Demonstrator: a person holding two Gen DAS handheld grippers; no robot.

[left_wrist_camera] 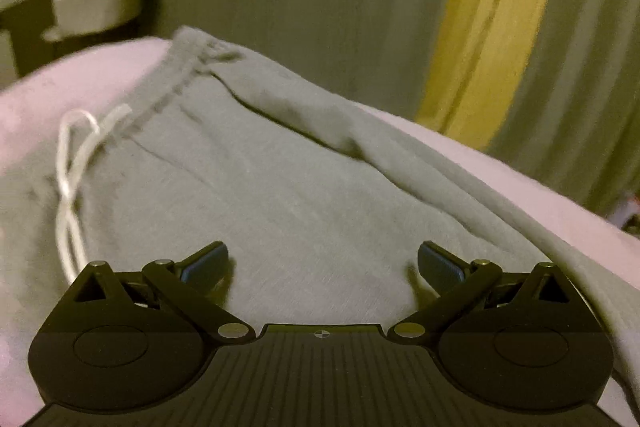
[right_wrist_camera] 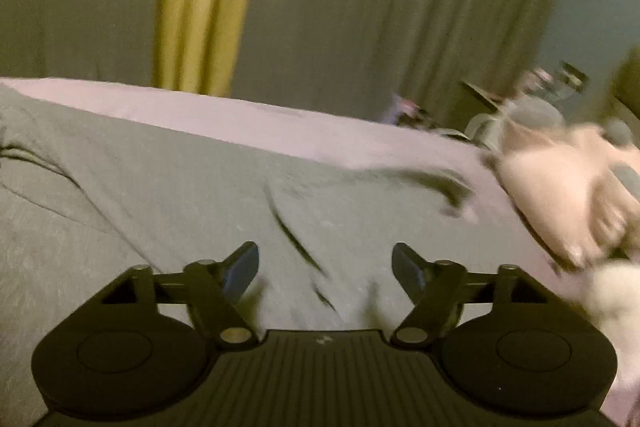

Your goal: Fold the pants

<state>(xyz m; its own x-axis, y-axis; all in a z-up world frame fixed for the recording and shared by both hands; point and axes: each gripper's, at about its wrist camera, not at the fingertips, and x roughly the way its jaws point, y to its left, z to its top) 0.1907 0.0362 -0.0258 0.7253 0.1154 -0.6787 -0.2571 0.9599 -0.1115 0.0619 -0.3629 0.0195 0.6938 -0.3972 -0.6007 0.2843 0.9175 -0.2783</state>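
The grey pants (left_wrist_camera: pixel 280 179) lie spread on the pink bed (left_wrist_camera: pixel 80 75), waistband and white drawstring (left_wrist_camera: pixel 72 163) at the left of the left wrist frame. The left claw (left_wrist_camera: pixel 322 263) and right claw (right_wrist_camera: pixel 325 267) both hang wide open over the cloth, holding nothing. This looks like a pause between folds; next, each claw needs an edge to pinch.

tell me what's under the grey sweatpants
A pink bedsheet shows around the grey sweatpants on their far side and past the waistband. What lies directly beneath the fabric is covered, so nothing else can be seen there.
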